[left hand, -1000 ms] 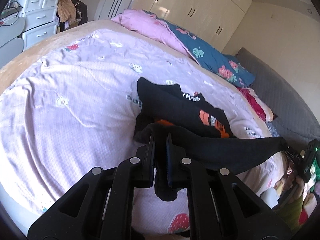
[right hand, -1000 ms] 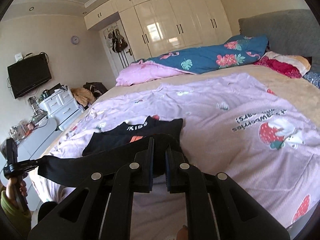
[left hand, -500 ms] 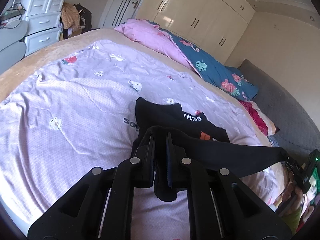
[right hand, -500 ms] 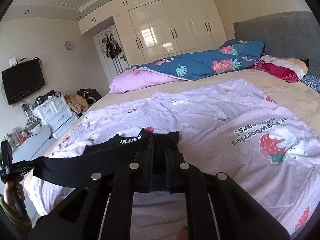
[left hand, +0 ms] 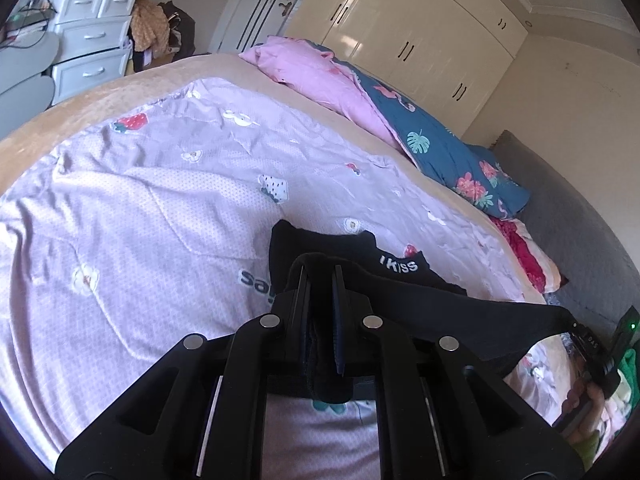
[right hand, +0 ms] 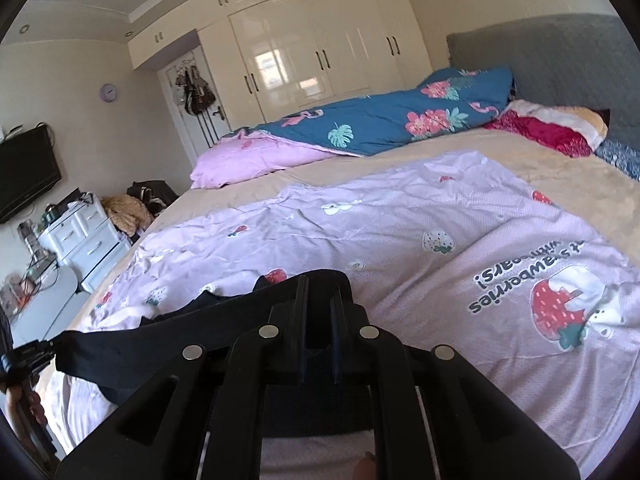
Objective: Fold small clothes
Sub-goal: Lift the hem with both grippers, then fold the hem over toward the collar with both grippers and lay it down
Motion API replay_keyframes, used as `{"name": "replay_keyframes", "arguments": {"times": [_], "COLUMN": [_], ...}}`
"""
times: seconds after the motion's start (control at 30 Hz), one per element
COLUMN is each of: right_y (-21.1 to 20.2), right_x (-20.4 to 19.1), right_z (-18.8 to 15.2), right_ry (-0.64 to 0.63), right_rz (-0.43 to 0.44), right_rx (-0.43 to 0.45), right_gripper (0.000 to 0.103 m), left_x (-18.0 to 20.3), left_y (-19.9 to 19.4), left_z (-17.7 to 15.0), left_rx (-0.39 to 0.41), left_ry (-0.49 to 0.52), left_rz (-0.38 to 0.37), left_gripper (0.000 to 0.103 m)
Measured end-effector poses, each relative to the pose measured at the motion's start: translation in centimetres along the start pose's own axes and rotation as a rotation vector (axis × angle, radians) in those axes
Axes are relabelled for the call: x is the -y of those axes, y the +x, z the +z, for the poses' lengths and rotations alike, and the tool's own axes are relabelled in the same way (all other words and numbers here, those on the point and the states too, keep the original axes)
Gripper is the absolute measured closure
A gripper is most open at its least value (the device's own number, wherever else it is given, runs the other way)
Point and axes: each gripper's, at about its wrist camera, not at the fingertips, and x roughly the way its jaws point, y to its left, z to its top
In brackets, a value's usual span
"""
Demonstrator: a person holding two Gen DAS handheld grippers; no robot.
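Item: black garment (left hand: 460, 304), mid-fold, over the lilac sheet (left hand: 140, 240) on the bed.
Left wrist: my left hand-held gripper (left hand: 320, 280) pinches one hem corner. Right wrist: my right hand-held gripper (right hand: 318, 288) clamps the other corner; next, I judge, lay both level across the body.
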Motion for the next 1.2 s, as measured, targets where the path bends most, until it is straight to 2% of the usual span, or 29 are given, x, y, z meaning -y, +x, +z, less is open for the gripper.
{"name": "replay_keyframes", "arguments": {"times": [0.17, 0.3, 0.63, 0.7, 0.77, 0.83, 0.93, 1.0, 1.03, 1.2], "right_y": [2.2, 4.0, 9.7, 10.4, 10.8, 10.7, 10.1, 9.5, 9.4, 9.6], "right_x": [0.2, 0.0, 0.7, 0.9, 1.2, 1.3, 1.0, -0.1, -0.5, -4.1], "right_z": [0.3, 0.5, -0.7, -1.3, -1.6, -1.6, -1.6, -1.6, -1.6, -2.9], "right_ry": [0.031, 0.036, 0.046, 0.04, 0.029, 0.016, 0.012, -0.031, -0.05, -0.185], "right_rz": [-0.024, -0.049, -0.085, -0.095, -0.127, -0.142, -0.113, -0.085, -0.073, 0.009], "right_rx": [-0.014, -0.033, -0.104, -0.117, -0.115, -0.102, -0.08, -0.065, -0.064, -0.112], "right_gripper": [0.095, 0.095, 0.094, 0.091, 0.076, 0.076, 0.076, 0.076, 0.076, 0.078], "left_x": [-0.1, 0.0, -1.3, -1.4, -1.7, -1.8, -1.0, -0.2, 0.4, 3.1], "left_y": [1.7, 3.5, 8.2, 8.6, 8.7, 8.3, 7.2, 6.8, 6.8, 7.7], "left_z": [0.9, 1.3, 0.6, 0.4, 0.3, 0.5, 0.7, 0.5, 0.1, -2.2], "left_rx": [-0.008, -0.012, -0.049, -0.05, -0.04, -0.031, -0.011, -0.011, -0.023, -0.103], "left_ry": [-0.014, -0.012, -0.005, 0.008, 0.014, 0.008, 0.038, 0.068, 0.086, 0.167], "left_rz": [0.003, 0.037, 0.091, 0.104, 0.134, 0.13, 0.11, 0.095, 0.082, 0.015], "left_gripper": [0.1, 0.1, 0.099, 0.096, 0.096, 0.096, 0.095, 0.088, 0.084, 0.083]}}
